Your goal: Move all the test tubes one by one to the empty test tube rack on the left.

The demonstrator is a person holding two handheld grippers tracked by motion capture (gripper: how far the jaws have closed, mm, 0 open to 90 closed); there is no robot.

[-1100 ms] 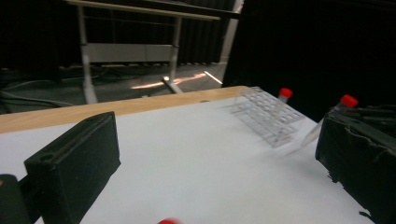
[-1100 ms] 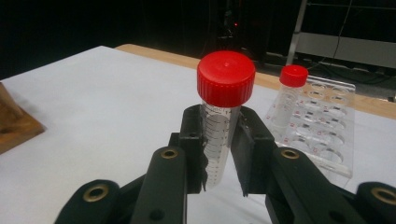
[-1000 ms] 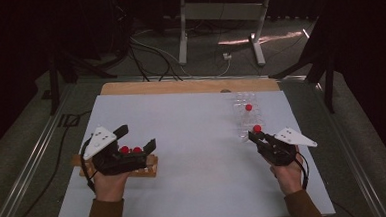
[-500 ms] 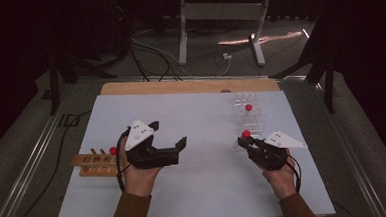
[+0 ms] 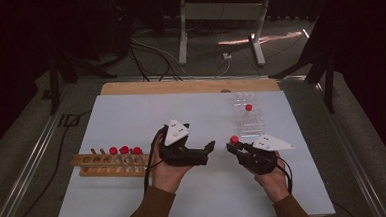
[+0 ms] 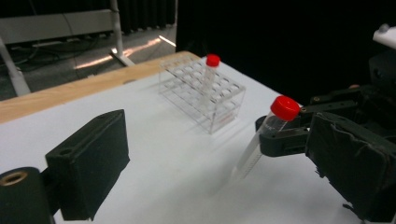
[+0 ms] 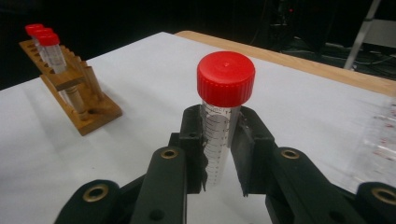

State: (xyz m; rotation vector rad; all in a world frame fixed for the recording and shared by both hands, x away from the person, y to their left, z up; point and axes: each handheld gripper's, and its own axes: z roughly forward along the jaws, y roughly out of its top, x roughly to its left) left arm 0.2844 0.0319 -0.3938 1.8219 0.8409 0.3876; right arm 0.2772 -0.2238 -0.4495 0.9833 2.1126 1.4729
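Observation:
My right gripper (image 5: pixel 234 147) is shut on a clear tube with a red cap (image 7: pixel 225 77), held upright just above the white mat. In the left gripper view the same tube (image 6: pixel 273 123) leans in the jaws of the right gripper (image 6: pixel 280 135). My left gripper (image 5: pixel 207 152) is open and empty at mid-table, a short gap left of that tube. A wooden rack (image 5: pixel 100 166) at the left holds three red-capped tubes (image 5: pixel 124 150). A clear plastic rack (image 5: pixel 247 118) at the back right holds one red-capped tube (image 5: pixel 248 108).
The white mat (image 5: pixel 131 116) covers the table, with a bare wooden strip (image 5: pixel 180 86) along its far edge. Cables and a metal stand (image 5: pixel 186 18) lie on the floor beyond. A metal rail (image 5: pixel 28 162) runs along the left side.
My left gripper has left the wooden rack and swung right to mid-table, open. My right gripper, with its tube, has shifted slightly left toward it.

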